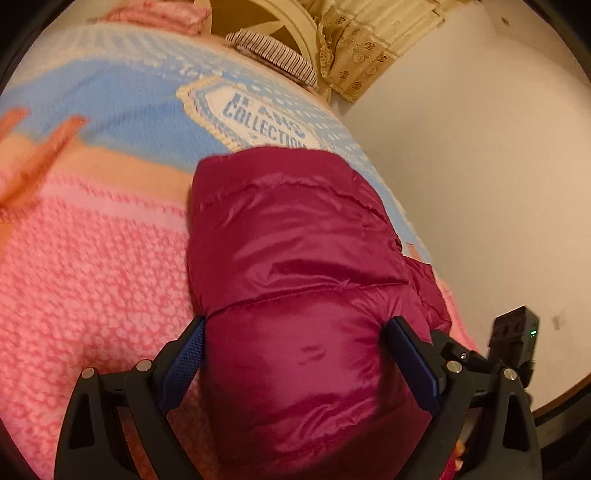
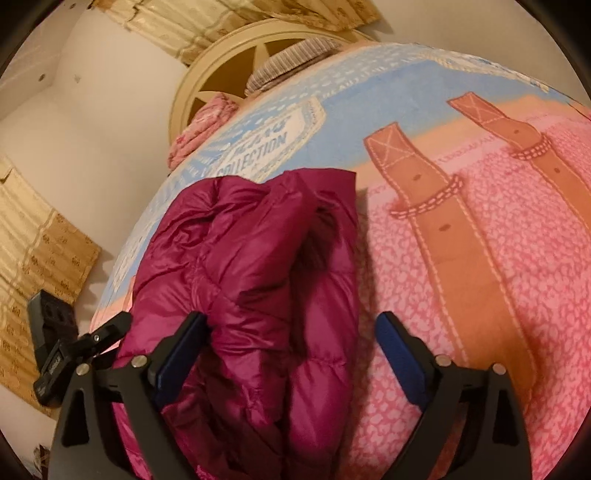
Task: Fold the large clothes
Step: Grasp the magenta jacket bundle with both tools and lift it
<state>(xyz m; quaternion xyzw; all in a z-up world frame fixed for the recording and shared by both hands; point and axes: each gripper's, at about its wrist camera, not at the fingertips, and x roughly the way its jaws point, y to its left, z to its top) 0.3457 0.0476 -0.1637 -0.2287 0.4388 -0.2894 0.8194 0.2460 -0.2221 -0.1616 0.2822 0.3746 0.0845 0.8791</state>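
both tongs, left [image 1: 295, 354] and right [image 2: 291, 350], spread wide over a folded magenta puffer jacket [image 1: 295, 240] on a pink-and-blue bedspread [image 2: 461, 295].

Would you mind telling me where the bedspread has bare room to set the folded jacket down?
Bare room lies on the pink knit-print bedspread right of the magenta jacket, below the printed brown straps, and on the blue band beyond it. The head end is crowded by a striped pillow and pink bedding.
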